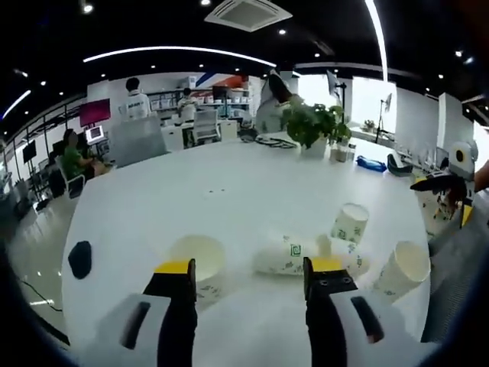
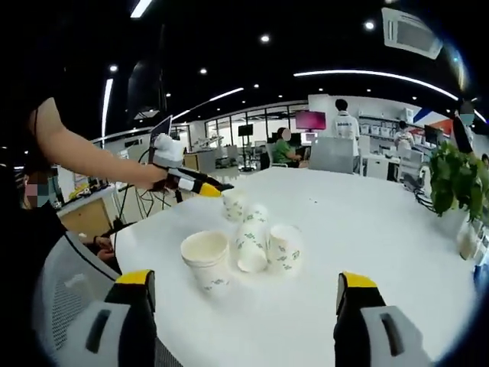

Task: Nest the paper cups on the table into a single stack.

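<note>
Several white paper cups with green print lie scattered on the round white table (image 1: 229,191). In the left gripper view, one cup (image 1: 200,260) lies with its mouth toward me just beyond my left jaw, a lying nested pair (image 1: 294,256) sits past my right jaw, another cup (image 1: 350,223) stands behind, and one cup (image 1: 405,267) tilts at the right. My left gripper (image 1: 250,266) is open and holds nothing. The right gripper (image 1: 439,183) shows at the far right. In the right gripper view, my right gripper (image 2: 244,280) is open wide, short of a nested stack (image 2: 206,256) and loose cups (image 2: 267,245). The left gripper (image 2: 202,186) points at a far cup (image 2: 233,204).
A potted plant (image 1: 313,126) stands at the table's far side, with a blue item (image 1: 372,163) near it. A dark flat object (image 1: 79,258) lies near the left edge. A grey chair (image 2: 72,283) stands by the person's arm (image 2: 92,160). Desks and people fill the background.
</note>
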{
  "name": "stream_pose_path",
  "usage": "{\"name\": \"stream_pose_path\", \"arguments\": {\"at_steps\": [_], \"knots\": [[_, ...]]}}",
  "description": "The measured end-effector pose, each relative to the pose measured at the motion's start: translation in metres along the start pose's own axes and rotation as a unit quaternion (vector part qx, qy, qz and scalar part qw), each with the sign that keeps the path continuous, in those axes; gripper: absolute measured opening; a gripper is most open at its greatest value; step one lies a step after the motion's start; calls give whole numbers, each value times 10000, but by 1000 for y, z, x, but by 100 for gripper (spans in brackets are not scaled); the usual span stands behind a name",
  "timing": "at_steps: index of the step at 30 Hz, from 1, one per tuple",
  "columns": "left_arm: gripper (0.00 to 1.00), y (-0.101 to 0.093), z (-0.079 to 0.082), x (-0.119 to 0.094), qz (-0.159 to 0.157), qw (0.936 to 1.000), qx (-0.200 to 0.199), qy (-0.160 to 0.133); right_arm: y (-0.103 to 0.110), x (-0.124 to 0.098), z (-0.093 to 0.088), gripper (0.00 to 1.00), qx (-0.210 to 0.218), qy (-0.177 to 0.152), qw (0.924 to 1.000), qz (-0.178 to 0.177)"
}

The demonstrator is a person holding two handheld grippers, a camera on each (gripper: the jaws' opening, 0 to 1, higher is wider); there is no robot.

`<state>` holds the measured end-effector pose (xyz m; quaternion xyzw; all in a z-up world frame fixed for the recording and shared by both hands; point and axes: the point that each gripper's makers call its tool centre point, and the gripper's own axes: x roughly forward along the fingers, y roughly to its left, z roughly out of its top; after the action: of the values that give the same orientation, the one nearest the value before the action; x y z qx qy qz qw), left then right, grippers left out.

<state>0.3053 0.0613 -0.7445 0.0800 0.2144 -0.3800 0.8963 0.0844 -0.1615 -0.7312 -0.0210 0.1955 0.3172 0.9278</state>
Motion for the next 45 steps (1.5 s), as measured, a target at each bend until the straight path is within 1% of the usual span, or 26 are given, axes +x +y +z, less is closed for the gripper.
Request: {"name": "stream_pose_path", "arguments": {"at_steps": [3,4,5,7,12,15,18,22,25,28,30,33,38,40,45], "knots": [[48,10,-5,8,-22,9999,86,139,-1,-2,-8,98,105,82,9999,-71],[45,9,-2,8,-42,9997,150,172,0,-2,-11,98,119,152,9998,-69],[41,10,-2,10,-53,9997,163,186,0,-2,-13,98,105,193,9997,-62],[37,14,-4,16,-71,9994,161,286,0,-1,-13,98,76,205,9997,-53],[32,19,-14,28,-65,9977,334,591,-1,-1,-17,96,113,262,9996,-75],[29,20,-17,32,-103,9968,380,695,-2,-2,-20,94,147,312,9994,-76],[24,20,-20,35,-141,9957,472,779,-1,-2,-22,93,159,352,9992,-50],[19,20,-20,38,-207,9943,585,869,0,-2,-26,92,132,454,9989,-24],[14,23,-24,41,-242,9930,649,958,-3,-3,-25,90,188,412,9990,-68],[8,25,-26,41,-257,9914,747,1045,-8,-4,-25,89,303,402,9986,-137],[3,21,-25,40,-263,9903,815,1095,-12,-5,-24,88,397,355,9984,-193],[2,20,-23,38,-184,9894,955,1082,-14,-6,-23,88,472,317,9981,-234],[0,16,-15,30,-177,9905,919,1011,-11,-6,-22,88,440,319,9983,-217],[0,16,-15,29,-160,9908,919,980,-9,-5,-22,88,415,326,9984,-187],[0,8,-10,14,-169,9890,1090,983,-5,-5,-19,88,376,286,9988,-117]]}}
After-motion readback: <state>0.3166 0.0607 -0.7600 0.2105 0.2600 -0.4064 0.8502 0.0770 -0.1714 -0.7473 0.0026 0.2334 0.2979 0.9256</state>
